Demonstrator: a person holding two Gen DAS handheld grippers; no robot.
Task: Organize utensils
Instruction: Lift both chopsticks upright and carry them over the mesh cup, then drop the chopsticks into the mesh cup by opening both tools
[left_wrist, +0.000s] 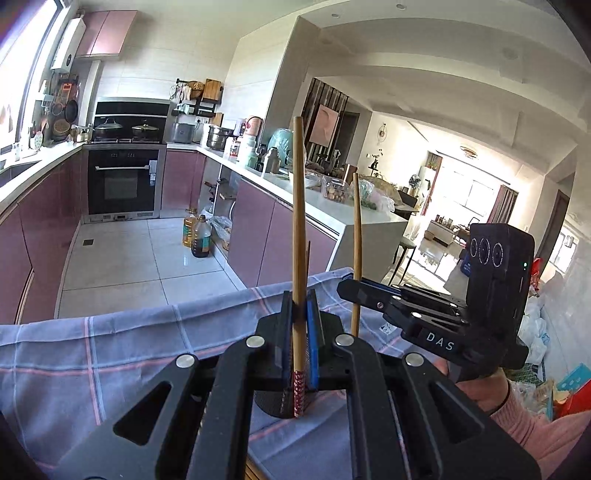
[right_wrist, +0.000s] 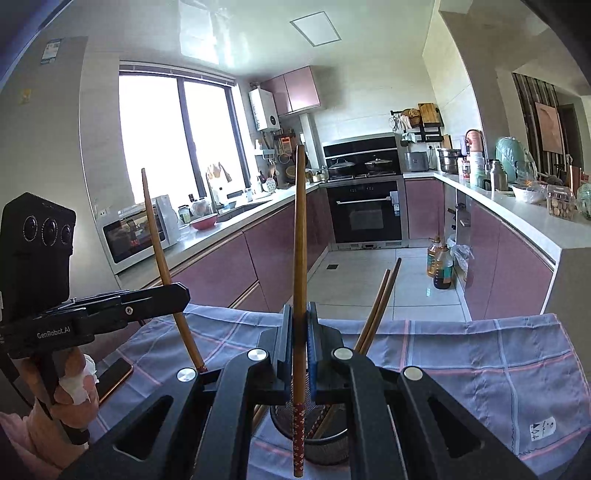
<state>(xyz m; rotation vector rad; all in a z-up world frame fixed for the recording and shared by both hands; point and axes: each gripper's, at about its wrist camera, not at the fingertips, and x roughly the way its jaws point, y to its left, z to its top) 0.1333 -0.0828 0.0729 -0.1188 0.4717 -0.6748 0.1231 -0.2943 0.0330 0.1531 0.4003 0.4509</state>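
My left gripper (left_wrist: 298, 317) is shut on a wooden chopstick (left_wrist: 299, 229) with a red patterned end, held upright above a black mesh utensil holder (left_wrist: 271, 404). My right gripper (right_wrist: 299, 325) is shut on a second chopstick (right_wrist: 300, 258), also upright, over the same holder (right_wrist: 325, 448). Two more chopsticks (right_wrist: 380, 302) lean in the holder. In the left wrist view the right gripper (left_wrist: 351, 286) shows at right with its chopstick (left_wrist: 357, 236). In the right wrist view the left gripper (right_wrist: 177, 291) shows at left with its chopstick (right_wrist: 162, 266).
A blue checked cloth (right_wrist: 480, 362) covers the table under the holder. A phone (right_wrist: 112, 376) lies on the cloth at left. Beyond the table edge is the kitchen floor with oil bottles (left_wrist: 197, 234), pink cabinets and an oven (right_wrist: 365, 214).
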